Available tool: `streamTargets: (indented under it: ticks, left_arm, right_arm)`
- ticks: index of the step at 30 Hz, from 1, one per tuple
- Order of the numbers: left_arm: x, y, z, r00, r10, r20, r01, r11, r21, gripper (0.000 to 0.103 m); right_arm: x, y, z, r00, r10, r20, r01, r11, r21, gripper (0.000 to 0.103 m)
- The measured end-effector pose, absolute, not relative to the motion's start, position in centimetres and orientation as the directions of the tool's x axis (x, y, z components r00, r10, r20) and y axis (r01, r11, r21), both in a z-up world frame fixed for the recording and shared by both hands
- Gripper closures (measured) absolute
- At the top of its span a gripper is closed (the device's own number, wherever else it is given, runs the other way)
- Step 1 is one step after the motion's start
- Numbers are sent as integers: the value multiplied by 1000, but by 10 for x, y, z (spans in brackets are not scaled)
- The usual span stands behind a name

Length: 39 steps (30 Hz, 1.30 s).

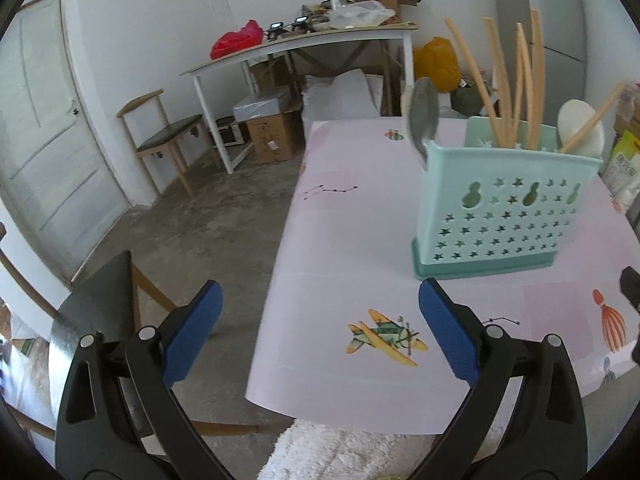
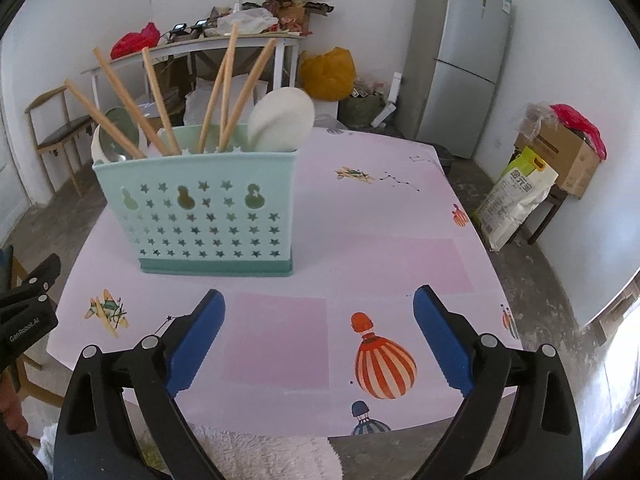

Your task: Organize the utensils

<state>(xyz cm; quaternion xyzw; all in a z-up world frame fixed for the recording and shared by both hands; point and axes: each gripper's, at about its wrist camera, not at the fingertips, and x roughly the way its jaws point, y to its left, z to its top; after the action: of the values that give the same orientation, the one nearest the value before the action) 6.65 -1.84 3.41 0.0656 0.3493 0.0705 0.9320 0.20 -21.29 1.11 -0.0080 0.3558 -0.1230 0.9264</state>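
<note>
Both hand-held grippers (image 1: 320,320) (image 2: 320,320) spread wide, empty, over pink tablecloth (image 2: 360,208) w/ utensil caddy (image 2: 196,216).

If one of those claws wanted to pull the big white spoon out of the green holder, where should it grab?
Probably from above, by the white spoon's broad bowl, pinching its edges. It stands bowl-up at the holder's right end, handle hidden inside, with the chopsticks leaning just beside it.
</note>
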Motion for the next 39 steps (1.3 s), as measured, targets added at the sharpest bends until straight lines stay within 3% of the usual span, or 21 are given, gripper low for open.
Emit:
streamTargets:
  ticks: [39]
  left_arm:
    - [67, -2, 37, 742, 217, -635, -143, 976, 167, 9]
  right_arm:
    - [1, -216, 13, 715, -237, -657, 233, 968, -95, 10]
